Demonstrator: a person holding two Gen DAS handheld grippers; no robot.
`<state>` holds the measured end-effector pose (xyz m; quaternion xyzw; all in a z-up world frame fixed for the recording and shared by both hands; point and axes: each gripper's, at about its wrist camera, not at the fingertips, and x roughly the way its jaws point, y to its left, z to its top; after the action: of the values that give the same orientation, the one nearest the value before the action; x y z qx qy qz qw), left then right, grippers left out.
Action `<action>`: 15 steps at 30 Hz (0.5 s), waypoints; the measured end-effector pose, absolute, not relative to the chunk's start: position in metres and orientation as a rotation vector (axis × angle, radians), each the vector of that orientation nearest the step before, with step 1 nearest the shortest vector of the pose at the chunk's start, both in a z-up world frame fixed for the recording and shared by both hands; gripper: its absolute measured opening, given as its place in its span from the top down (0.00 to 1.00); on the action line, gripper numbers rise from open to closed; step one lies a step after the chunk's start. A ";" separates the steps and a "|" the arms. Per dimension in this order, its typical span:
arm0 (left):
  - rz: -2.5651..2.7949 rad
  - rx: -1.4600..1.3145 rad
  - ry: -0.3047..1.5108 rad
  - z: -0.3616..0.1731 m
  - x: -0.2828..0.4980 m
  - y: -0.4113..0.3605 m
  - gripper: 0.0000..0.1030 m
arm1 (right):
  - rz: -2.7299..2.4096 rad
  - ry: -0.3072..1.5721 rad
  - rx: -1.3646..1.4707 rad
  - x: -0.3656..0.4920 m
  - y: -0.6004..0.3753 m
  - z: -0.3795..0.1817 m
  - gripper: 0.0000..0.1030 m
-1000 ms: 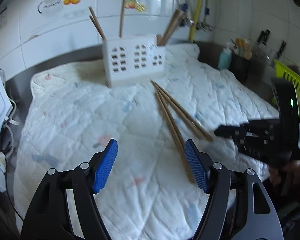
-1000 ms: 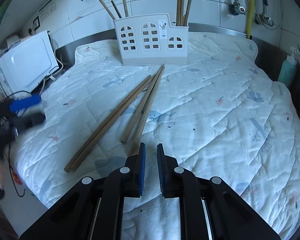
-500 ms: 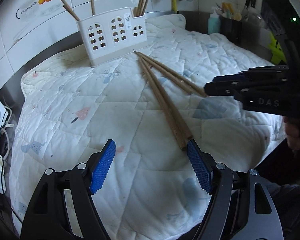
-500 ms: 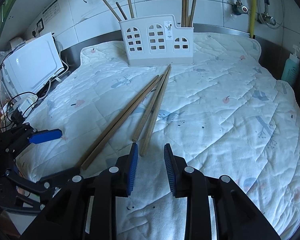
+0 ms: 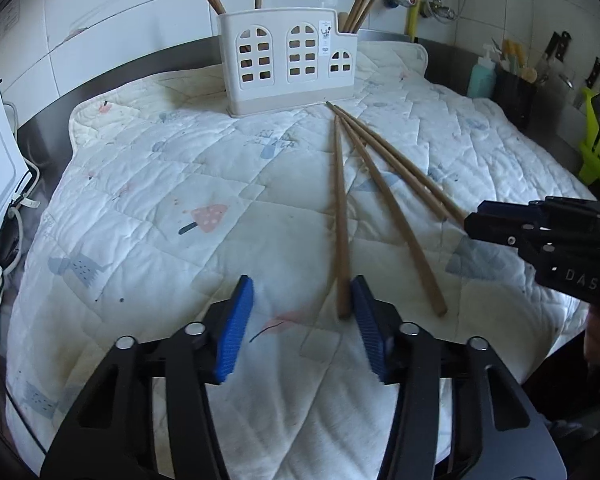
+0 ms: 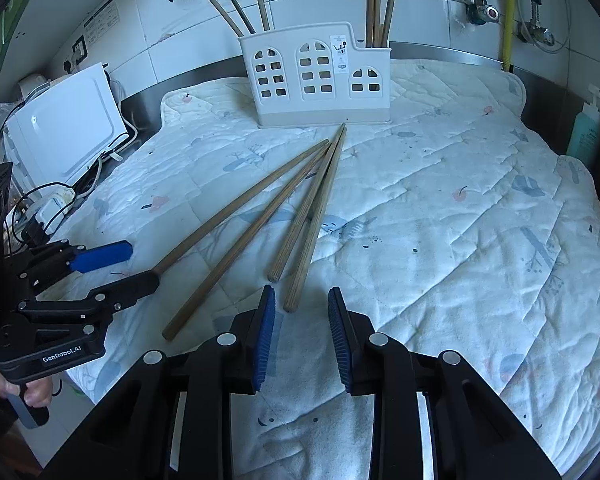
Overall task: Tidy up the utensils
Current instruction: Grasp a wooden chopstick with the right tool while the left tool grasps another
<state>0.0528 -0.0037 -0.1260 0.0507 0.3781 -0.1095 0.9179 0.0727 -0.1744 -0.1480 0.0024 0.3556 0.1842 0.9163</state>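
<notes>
Four loose chopsticks (image 6: 300, 208) lie fanned on the quilted cloth (image 6: 440, 216) in front of the white holder (image 6: 320, 80), their thin tips close to its base and their thick ends towards the grippers; more chopsticks stand upright inside it. The left gripper (image 5: 300, 320) has just been closing, its jaws spread with the end of the chopstick farthest left from the holder just inside its right pad, not yet pinched. The right gripper (image 6: 300, 328) has its jaws slightly apart, empty, just short of the nearest chopstick ends.

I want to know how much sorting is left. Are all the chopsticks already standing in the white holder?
No: four chopsticks lie loose on the quilted mat in front of the white holder.
</notes>
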 end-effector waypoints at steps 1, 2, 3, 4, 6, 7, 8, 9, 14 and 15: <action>-0.235 0.092 0.774 -0.126 0.053 -0.006 0.60 | 0.379 0.732 0.007 0.074 -0.174 -0.148 0.77; -0.244 0.084 0.771 -0.127 0.053 -0.008 0.64 | 0.376 0.733 0.007 0.075 -0.173 -0.148 0.82; -0.251 0.081 0.769 -0.127 0.054 -0.011 0.67 | 0.373 0.737 0.006 0.077 -0.173 -0.149 0.83; -0.252 0.084 0.766 -0.128 0.056 -0.013 0.68 | 0.374 0.741 0.008 0.079 -0.172 -0.150 0.83; -0.254 0.081 0.762 -0.129 0.058 -0.015 0.72 | 0.372 0.740 0.009 0.082 -0.170 -0.150 0.83; -0.261 0.073 0.757 -0.129 0.058 -0.017 0.74 | 0.372 0.739 0.008 0.083 -0.169 -0.150 0.83; -0.268 0.070 0.752 -0.129 0.059 -0.017 0.76 | 0.371 0.738 0.007 0.085 -0.169 -0.151 0.83; -0.278 0.066 0.747 -0.129 0.060 -0.020 0.78 | 0.370 0.737 0.007 0.087 -0.168 -0.151 0.84; -0.311 0.064 0.735 -0.131 0.063 -0.028 0.80 | 0.362 0.739 0.010 0.091 -0.172 -0.151 0.91; -0.318 0.060 0.735 -0.131 0.064 -0.028 0.80 | 0.362 0.740 0.013 0.092 -0.173 -0.151 0.91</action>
<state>0.0635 -0.0279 -0.1310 0.0292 0.3579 -0.1548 0.9204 0.0917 -0.1728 -0.1514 0.0062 0.3598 0.1758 0.9163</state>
